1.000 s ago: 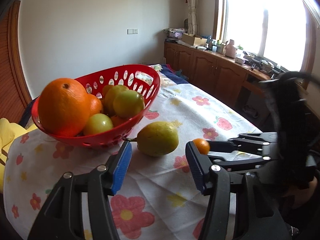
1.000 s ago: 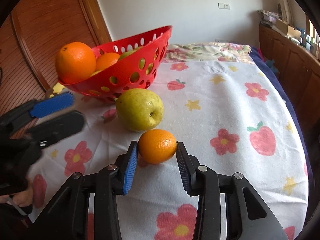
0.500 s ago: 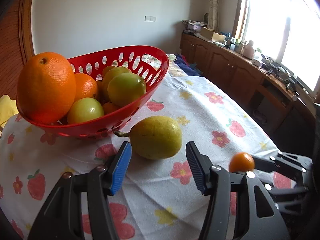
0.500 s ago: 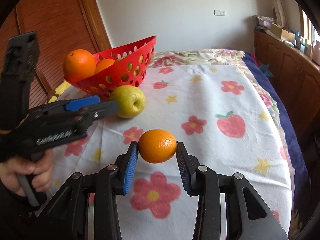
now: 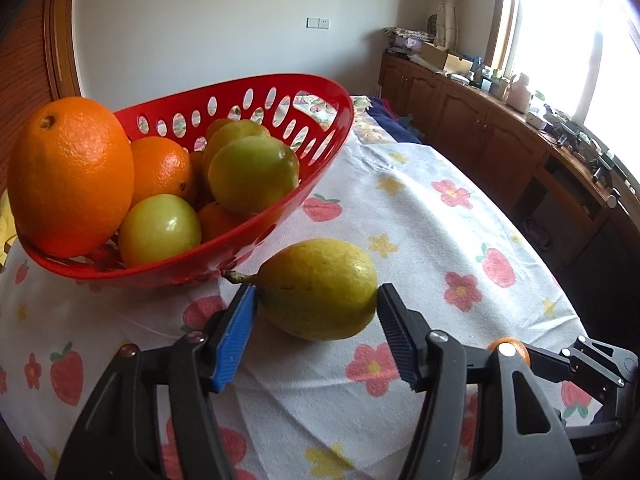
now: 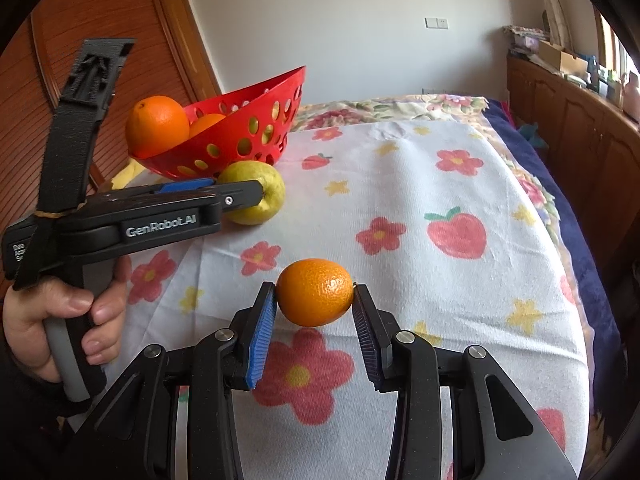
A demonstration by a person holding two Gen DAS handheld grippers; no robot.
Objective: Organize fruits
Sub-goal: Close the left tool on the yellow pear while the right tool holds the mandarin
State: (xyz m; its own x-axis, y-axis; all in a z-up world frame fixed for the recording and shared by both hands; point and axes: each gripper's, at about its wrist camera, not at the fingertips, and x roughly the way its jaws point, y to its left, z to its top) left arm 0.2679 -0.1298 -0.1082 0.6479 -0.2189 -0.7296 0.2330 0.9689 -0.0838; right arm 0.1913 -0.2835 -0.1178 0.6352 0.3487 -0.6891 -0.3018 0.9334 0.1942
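A red perforated basket [image 5: 320, 152] holds oranges and several green-yellow fruits; it also shows in the right wrist view [image 6: 256, 136]. A yellow-green pear [image 5: 320, 288] lies on the flowered cloth beside it. My left gripper [image 5: 314, 320] is open, its fingertips at either side of the pear; I cannot tell if they touch it. In the right wrist view the left gripper [image 6: 240, 196] reaches the pear [image 6: 260, 196]. My right gripper [image 6: 314, 320] is shut on a small orange [image 6: 315, 297], held above the cloth; that orange peeks out in the left wrist view [image 5: 510, 346].
The table wears a white cloth [image 6: 440, 220] with flowers and strawberries. A wooden sideboard [image 5: 500, 136] with clutter runs under the window at the right. A wooden door [image 6: 100, 60] stands behind the basket. The cloth's right edge [image 6: 576, 264] drops off.
My left gripper has moved forward so its fingers now flank the pear. My right gripper has drawn back from the basket and pear, still holding the small orange.
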